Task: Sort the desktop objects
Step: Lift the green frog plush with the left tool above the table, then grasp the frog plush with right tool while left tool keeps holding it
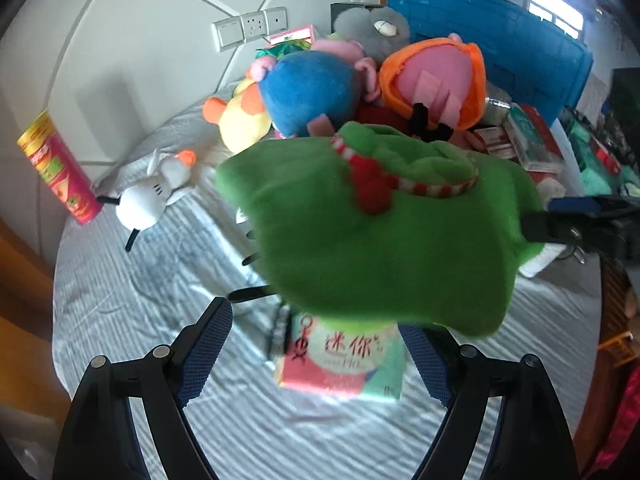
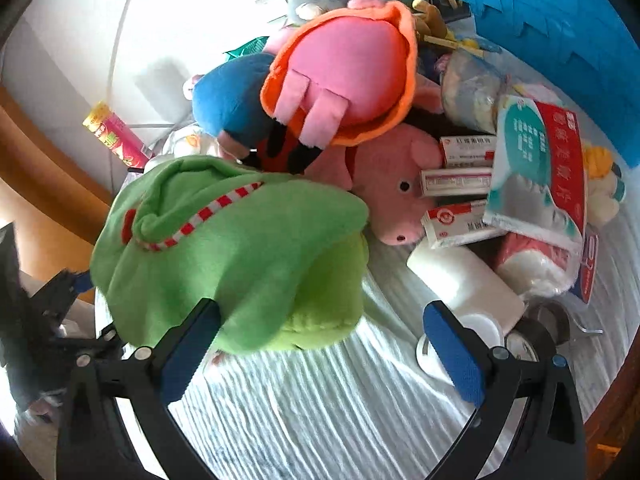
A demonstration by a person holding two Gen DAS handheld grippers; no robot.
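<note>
Both the left claw [image 1: 316, 356] and right claw [image 2: 320, 340] gaped empty (ready to grab) around the green plush [image 2: 228, 256].

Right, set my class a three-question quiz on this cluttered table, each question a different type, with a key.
1. True or false: the green plush toy wears a red-and-white striped band.
2. Which thing stands upright near the wall? A) crisp tube B) white bottle C) tissue pack
3. Fill in: the big plastic crate behind the toy pile is ____ in colour.
Key: 1 true; 2 A; 3 blue.
</note>
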